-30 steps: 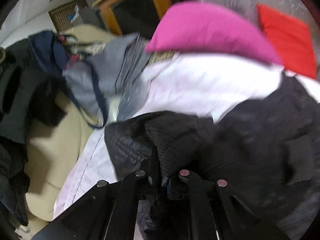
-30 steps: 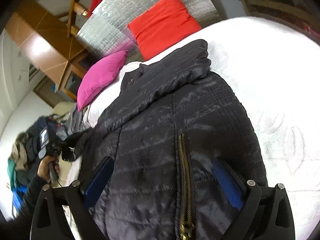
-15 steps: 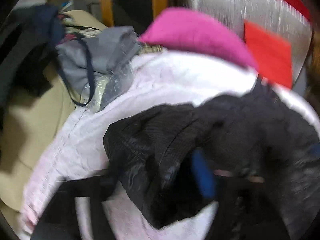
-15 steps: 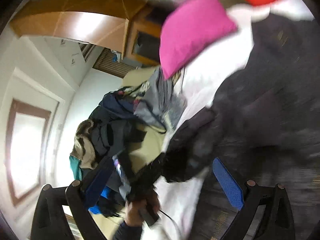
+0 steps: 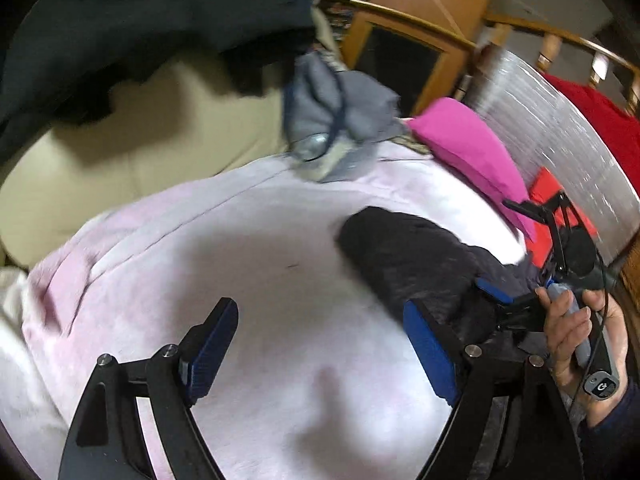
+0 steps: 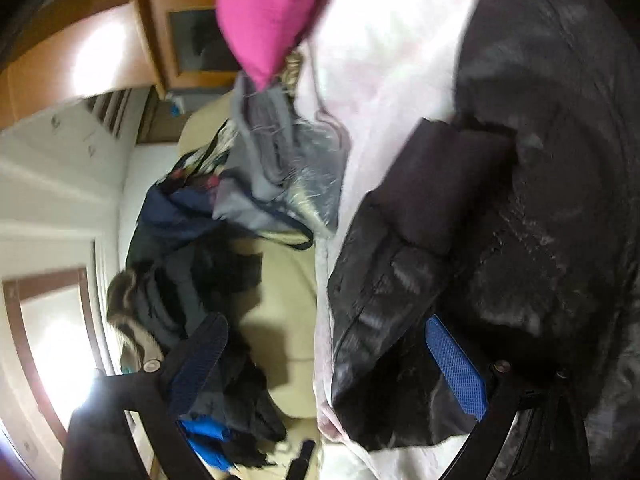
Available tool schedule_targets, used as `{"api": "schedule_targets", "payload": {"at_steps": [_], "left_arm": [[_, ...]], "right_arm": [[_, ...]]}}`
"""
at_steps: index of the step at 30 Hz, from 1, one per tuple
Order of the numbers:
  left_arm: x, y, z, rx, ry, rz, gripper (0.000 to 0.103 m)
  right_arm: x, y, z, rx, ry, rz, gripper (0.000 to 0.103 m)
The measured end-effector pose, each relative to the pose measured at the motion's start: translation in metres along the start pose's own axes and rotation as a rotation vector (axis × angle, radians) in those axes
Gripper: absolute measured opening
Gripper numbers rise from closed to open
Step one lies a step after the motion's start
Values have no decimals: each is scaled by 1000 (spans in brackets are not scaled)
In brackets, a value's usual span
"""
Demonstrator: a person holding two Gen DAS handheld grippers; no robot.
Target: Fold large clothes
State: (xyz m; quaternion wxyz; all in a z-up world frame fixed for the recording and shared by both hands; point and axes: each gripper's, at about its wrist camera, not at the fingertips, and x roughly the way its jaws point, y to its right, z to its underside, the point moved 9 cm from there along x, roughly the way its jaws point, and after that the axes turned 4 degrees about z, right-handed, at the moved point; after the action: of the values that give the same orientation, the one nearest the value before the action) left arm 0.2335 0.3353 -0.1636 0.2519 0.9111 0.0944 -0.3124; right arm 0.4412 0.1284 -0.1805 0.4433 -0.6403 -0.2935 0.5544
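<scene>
Barely begun: jacket [image 6: 520, 200] unfolded on the bed, both grippers empty

Lies dark and quilted across the pale blanket [image 5: 240, 260], just below the pink pillow [image 5: 468, 148]. Shows no tidy crease or squared edge anywhere; looks rumpled rather than folded, with one sleeve or flap bunched near the bed's edge in the right wrist view. Cannot tell from either view how the far side lies, blurred as both are.

Left gripper [image 5: 318, 312]: fingers well apart, having just been opening, with nothing between them. Hangs over bare blanket, the jacket's near end off to one side and untouched.

Right gripper [image 6: 324, 328]: fingers spread wide too, clamped on nothing. Points at the jacket's rumpled edge, one blue pad over the dark fabric, the other out past the bed toward the clothes pile [image 6: 180, 248] on the beige sofa. Appears in the left wrist view as well, carried in a hand [image 5: 576, 332] close by the jacket.

Judging by that, nearly everything left to do: flatten the jacket, bring the sleeves in, fold the body over, set it aside. Then, probably, the same for whatever large pieces wait in that pile. Worth watching for slippery, puffy fabric springing back out of any fold.
</scene>
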Motion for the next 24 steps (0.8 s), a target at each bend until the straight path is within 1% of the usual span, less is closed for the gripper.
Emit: {"api": "schedule_targets", "payload": {"at_steps": [1, 3, 4, 6, 7, 8, 10, 13, 15, 16, 18, 19, 21, 22, 24], "left_arm": [[1, -8, 1, -22, -4, -10, 85], [5, -14, 5, -42, -15, -11, 85], [7, -13, 7, -47, -22, -9, 85], [8, -8, 12, -48, -31, 4, 85], [9, -5, 15, -44, -36, 7, 85], [9, -2, 18, -39, -41, 11, 85], [10, 5, 22, -21, -43, 16, 85], [10, 14, 23, -16, -46, 29, 85], [9, 22, 22, -13, -44, 39, 85], [8, 30, 22, -11, -42, 53, 85], [8, 44, 20, -3, -48, 80, 85], [7, 53, 20, 4, -50, 97, 85], [6, 70, 19, 14, -52, 123, 85], [6, 83, 18, 22, -53, 148, 85], [10, 105, 18, 40, -60, 175, 85]], "right_arm": [[7, 2, -2, -5, 4, 34, 101], [16, 9, -9, 34, 5, 78, 100], [18, 14, -16, 46, 15, 111, 87], [25, 11, -21, -13, 14, 184, 32], [26, 10, -22, -45, 15, 212, 8], [23, 4, -22, -96, 28, 246, 8], [5, -17, -21, -235, 98, 291, 8], [-33, -52, -19, -361, 182, 286, 7], [-71, -76, -23, -420, 259, 272, 7], [-98, -90, -27, -453, 315, 269, 7], [-139, -109, -31, -499, 396, 265, 7], [-171, -116, -34, -515, 451, 268, 7], [-219, -123, -37, -537, 547, 285, 7], [-242, -124, -38, -541, 591, 295, 7], [-297, -117, -41, -543, 676, 323, 7]]}}
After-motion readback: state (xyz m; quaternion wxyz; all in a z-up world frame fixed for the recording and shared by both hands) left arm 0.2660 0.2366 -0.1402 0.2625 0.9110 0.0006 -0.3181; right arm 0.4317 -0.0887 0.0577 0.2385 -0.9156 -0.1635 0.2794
